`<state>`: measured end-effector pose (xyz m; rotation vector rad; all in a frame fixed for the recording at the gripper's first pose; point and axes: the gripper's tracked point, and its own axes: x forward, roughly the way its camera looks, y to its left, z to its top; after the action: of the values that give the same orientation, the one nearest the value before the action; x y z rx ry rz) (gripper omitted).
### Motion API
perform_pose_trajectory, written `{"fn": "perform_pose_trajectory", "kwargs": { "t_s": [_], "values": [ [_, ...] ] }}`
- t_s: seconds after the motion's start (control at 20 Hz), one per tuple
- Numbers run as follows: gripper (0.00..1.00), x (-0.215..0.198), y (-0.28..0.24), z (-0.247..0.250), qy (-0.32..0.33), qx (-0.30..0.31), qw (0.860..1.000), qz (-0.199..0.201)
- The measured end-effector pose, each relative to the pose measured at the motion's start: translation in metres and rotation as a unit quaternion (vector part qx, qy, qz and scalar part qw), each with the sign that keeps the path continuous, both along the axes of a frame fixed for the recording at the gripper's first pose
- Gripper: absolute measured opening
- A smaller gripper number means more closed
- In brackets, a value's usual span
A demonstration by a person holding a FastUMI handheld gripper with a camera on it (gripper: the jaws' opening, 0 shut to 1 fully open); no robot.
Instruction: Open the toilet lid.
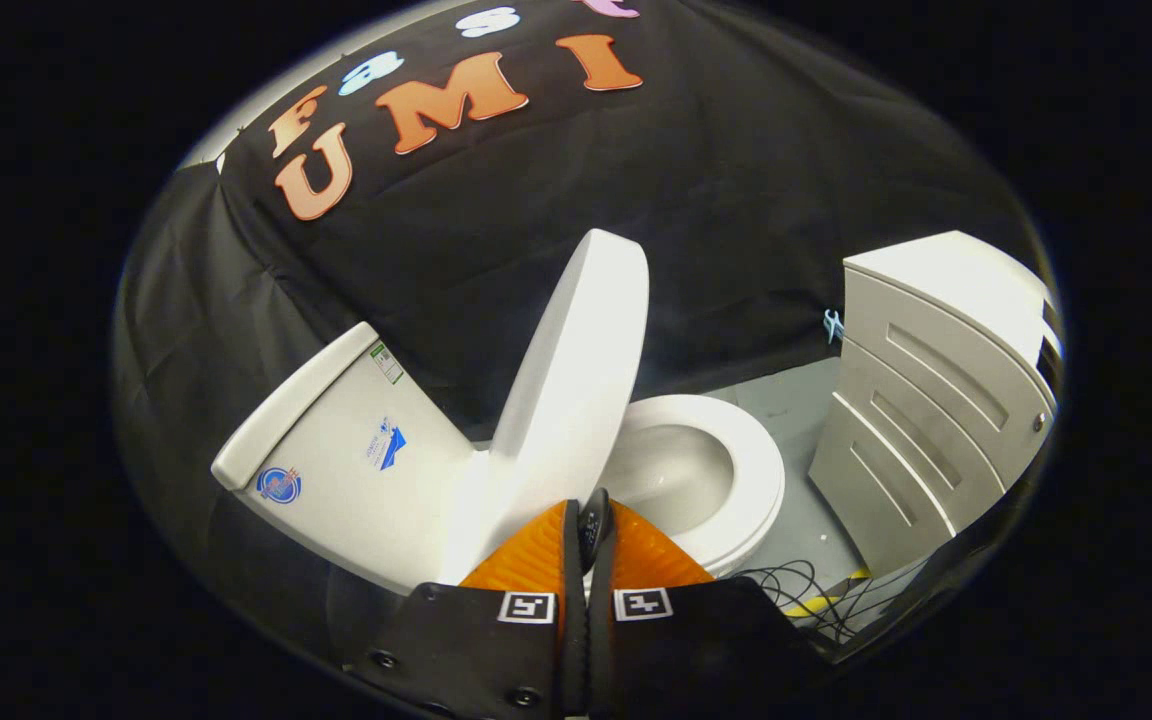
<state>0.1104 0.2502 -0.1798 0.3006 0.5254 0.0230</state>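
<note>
Already the lid (576, 370) stands raised, near upright beside the tank (336, 470), bowl (726, 480) exposed. The tool (591, 525), fingers closed together on nothing, sits just below the lid; little remains.

Toilet lid (576, 385): white, glossy, oval, w/ rounded rim. State: raised, standing near upright, tilted slightly toward the tank (336, 470). Hinged at rear of bowl (706, 480), betw. tank and open seat ring. Lower edge sits just ahead of the tongs (591, 520), whose fingers are closed together, gripping nothing.
</note>
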Motion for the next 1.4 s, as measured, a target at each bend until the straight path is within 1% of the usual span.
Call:
{"fn": "perform_pose_trajectory", "kwargs": {
  "t_s": [0.2, 0.35, 0.6, 0.75, 0.95, 1.05, 1.3, 1.4],
  "values": [
    [0.08, 0.003, 0.021, 0.014, 0.001, -0.053, 0.999, 0.002],
    [0.08, 0.003, 0.039, 0.030, -0.013, -0.083, 0.996, 0.005],
    [0.08, 0.001, 0.074, 0.051, -0.034, -0.128, 0.991, 0.020],
    [0.08, 0.002, 0.092, 0.058, -0.042, -0.163, 0.985, 0.030],
    [0.08, 0.003, 0.129, 0.073, -0.061, -0.192, 0.978, 0.048],
    [0.08, 0.003, 0.145, 0.077, -0.067, -0.209, 0.974, 0.051],
    [0.08, 0.004, 0.183, 0.084, -0.066, -0.267, 0.959, 0.062],
    [0.08, 0.005, 0.198, 0.084, -0.069, -0.281, 0.955, 0.063]
  ]
}}
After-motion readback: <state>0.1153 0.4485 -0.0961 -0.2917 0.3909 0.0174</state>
